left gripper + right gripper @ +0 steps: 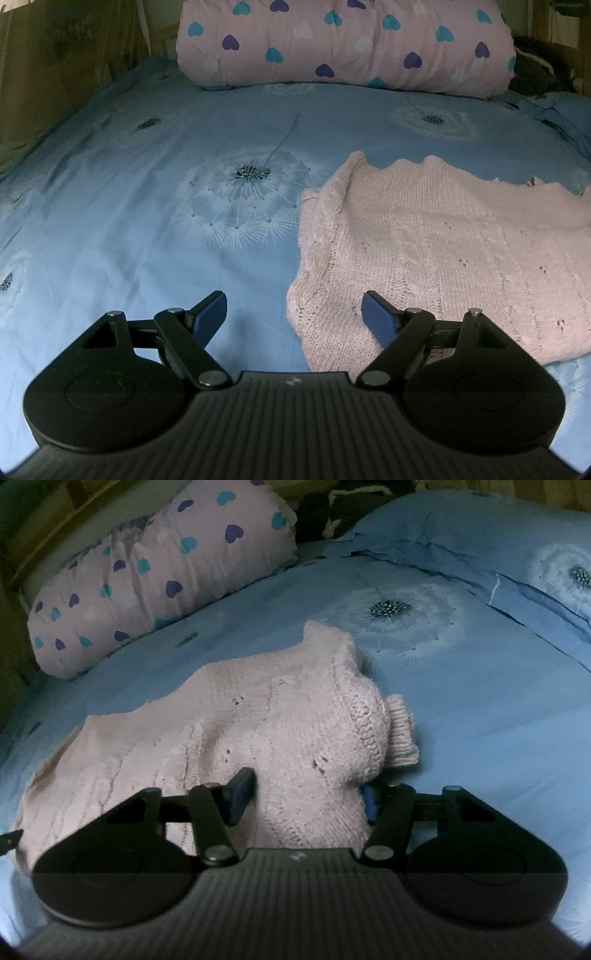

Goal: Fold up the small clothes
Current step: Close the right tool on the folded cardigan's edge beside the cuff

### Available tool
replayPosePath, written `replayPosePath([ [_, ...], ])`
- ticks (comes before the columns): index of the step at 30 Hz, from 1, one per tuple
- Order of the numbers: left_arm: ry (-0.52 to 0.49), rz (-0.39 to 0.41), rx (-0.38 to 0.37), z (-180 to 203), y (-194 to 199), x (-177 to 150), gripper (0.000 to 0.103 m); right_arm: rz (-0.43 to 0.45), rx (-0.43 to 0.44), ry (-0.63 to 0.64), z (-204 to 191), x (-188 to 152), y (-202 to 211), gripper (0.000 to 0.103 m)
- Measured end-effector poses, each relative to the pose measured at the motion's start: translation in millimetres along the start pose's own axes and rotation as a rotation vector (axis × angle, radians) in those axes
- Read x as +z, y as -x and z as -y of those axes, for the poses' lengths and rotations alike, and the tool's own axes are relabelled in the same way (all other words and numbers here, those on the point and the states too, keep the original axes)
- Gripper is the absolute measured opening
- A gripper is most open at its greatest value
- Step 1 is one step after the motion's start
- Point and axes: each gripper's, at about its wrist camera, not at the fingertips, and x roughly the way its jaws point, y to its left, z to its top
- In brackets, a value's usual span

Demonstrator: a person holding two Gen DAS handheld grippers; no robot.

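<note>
A pale pink knitted sweater lies on the blue dandelion-print bed sheet. My left gripper hovers open over the sweater's near left edge, its right pad above the knit and its left pad above bare sheet, with nothing clamped. In the right wrist view the sweater is bunched into a hump, and a ribbed cuff sticks out on its right side. My right gripper is shut on a thick fold of the sweater's near edge. The knit half hides its right pad.
A rolled pink quilt with blue and purple hearts lies across the head of the bed. A folded blue duvet is heaped at the far right. Wooden walls close in the left side. Bare sheet stretches on both sides of the sweater.
</note>
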Motion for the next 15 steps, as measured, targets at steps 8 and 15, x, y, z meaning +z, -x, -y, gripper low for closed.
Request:
replayPosePath([
  [8, -0.003, 0.002, 0.004, 1, 0, -1, 0.084, 0.017, 0.048, -0.084, 9, 0, -3, 0.055],
  [15, -0.008, 0.002, 0.006, 0, 1, -2, 0.084, 0.043, 0.086, -0.176, 15, -3, -3, 0.048],
])
